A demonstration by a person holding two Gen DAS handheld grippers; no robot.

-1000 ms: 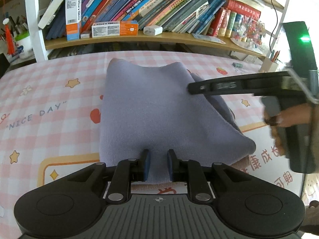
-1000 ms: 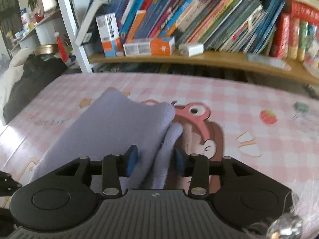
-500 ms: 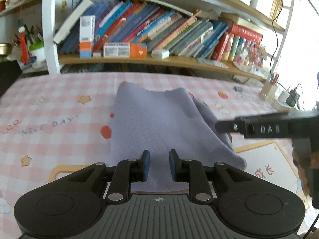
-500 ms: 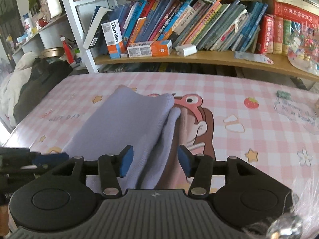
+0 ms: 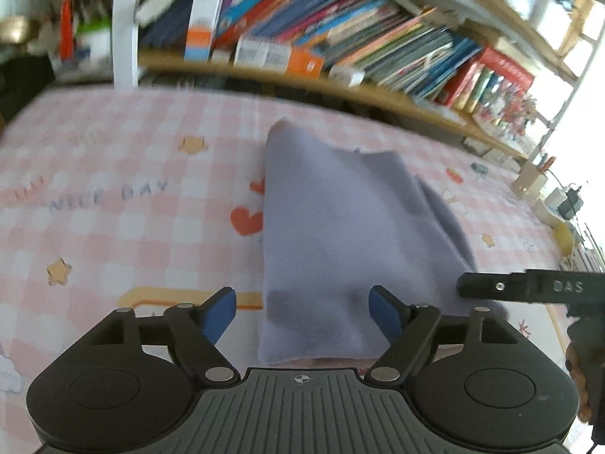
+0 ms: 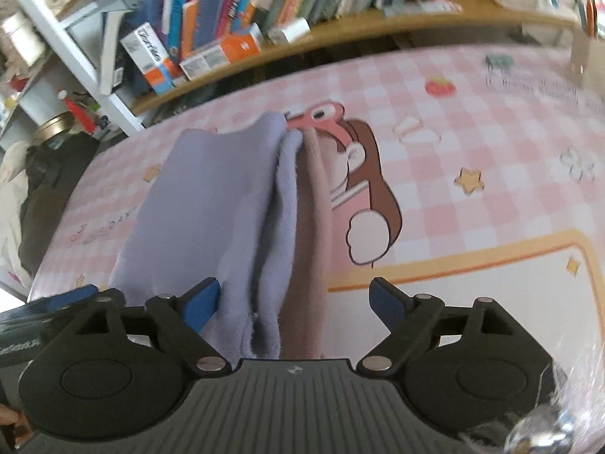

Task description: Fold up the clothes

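A folded lavender garment (image 5: 340, 227) lies flat on the pink checked tablecloth (image 5: 113, 208). My left gripper (image 5: 302, 312) hovers at its near edge, jaws opening wide, the cloth lying between them with neither blue pad touching it. In the right wrist view the same garment (image 6: 211, 208) shows its layered right edge. My right gripper (image 6: 295, 302) is opening too; the folded edge lies between its pads, the left pad close beside the cloth without pressing it. The right gripper's finger (image 5: 529, 289) reaches in at the left view's right side.
A wooden shelf (image 5: 340, 87) packed with books and small boxes runs behind the table. A white shelf post (image 5: 124, 26) stands at the back left. A dark bundle (image 6: 41, 181) lies off the table's left. A pen holder (image 5: 533, 181) and plugs sit at the far right.
Both grippers have spread from nearly shut on the garment to wide apart, letting the cloth go. Both have drawn back a little and rolled; the garment now lies flat.
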